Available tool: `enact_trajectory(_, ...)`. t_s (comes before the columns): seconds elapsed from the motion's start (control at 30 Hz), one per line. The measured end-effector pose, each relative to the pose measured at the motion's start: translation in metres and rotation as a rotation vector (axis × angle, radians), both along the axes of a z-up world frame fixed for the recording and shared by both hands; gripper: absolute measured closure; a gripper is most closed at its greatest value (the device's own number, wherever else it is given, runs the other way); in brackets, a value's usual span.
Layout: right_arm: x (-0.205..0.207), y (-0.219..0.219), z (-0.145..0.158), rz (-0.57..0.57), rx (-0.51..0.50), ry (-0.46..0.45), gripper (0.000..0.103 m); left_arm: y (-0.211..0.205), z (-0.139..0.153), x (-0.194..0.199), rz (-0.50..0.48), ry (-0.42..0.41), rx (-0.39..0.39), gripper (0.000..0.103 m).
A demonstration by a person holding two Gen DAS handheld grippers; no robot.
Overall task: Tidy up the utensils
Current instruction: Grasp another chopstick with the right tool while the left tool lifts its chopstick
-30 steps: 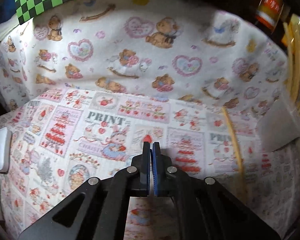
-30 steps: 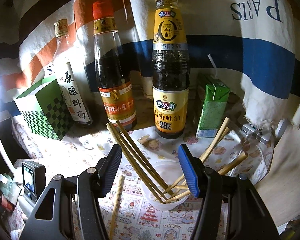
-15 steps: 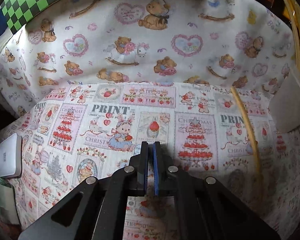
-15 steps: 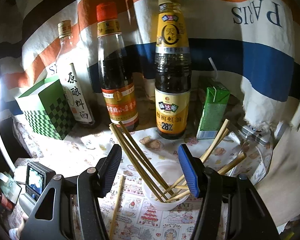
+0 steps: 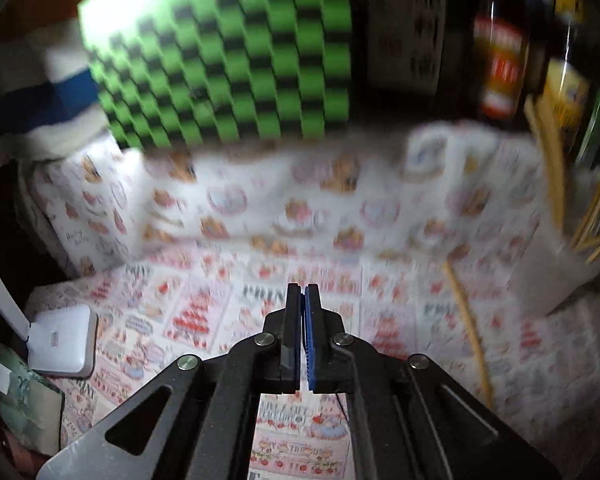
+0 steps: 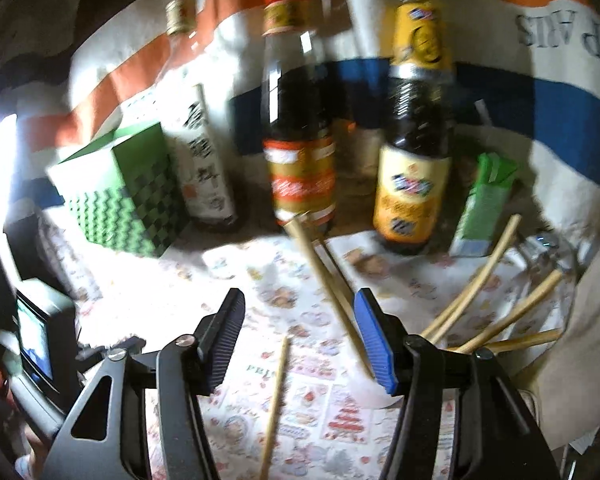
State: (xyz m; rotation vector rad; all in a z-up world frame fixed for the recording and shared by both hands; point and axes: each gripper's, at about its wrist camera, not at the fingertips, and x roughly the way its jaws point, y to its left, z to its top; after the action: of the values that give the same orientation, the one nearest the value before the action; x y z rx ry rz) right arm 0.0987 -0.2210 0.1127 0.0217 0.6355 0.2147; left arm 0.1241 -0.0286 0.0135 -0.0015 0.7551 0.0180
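One loose wooden chopstick (image 6: 275,400) lies on the printed tablecloth, just below and between my right gripper's (image 6: 300,312) open, empty jaws. It also shows in the left wrist view (image 5: 470,328), to the right of my left gripper (image 5: 303,292), which is shut with nothing between its pads. Several chopsticks (image 6: 496,312) stand fanned out in a clear plastic cup (image 5: 560,280) at the right, partly hidden behind my right gripper's blue pad.
A green checkered box (image 6: 128,188) and three sauce bottles (image 6: 300,152) stand at the back, with a green carton (image 6: 484,204) to their right. A white device (image 5: 60,340) lies at the left edge of the tablecloth (image 5: 260,220). Both views are blurred.
Both cameras have shifted. The left gripper has tilted up and pulled back, bringing the checkered box and bottles into view. The right gripper has swung left, so the cup sits further right.
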Motion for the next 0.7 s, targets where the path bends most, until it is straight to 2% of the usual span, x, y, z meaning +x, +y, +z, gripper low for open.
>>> enact_trajectory(0.17,0.009,0.022,-0.021,0.037,-0.028,0.051,0.052,0.020,0.027,-0.010,0.070,-0.154,-0.051,0.102)
enact_trajectory(0.27,0.023,0.043,-0.051,0.071,-0.045,0.146,0.059,0.036,0.033,-0.015,0.125,-0.222,-0.080,0.102)
enact_trajectory(0.33,0.033,0.055,-0.072,0.085,-0.076,0.202,0.066,0.044,0.034,-0.015,0.140,-0.236,-0.098,0.102)
enact_trajectory(0.4,0.041,0.064,-0.092,0.074,-0.120,0.231,0.067,0.049,0.034,-0.013,0.153,-0.243,-0.103,0.102)
enact_trajectory(0.7,0.059,0.069,-0.131,0.025,-0.206,0.224,0.070,0.055,0.037,-0.023,0.192,-0.291,-0.117,0.102)
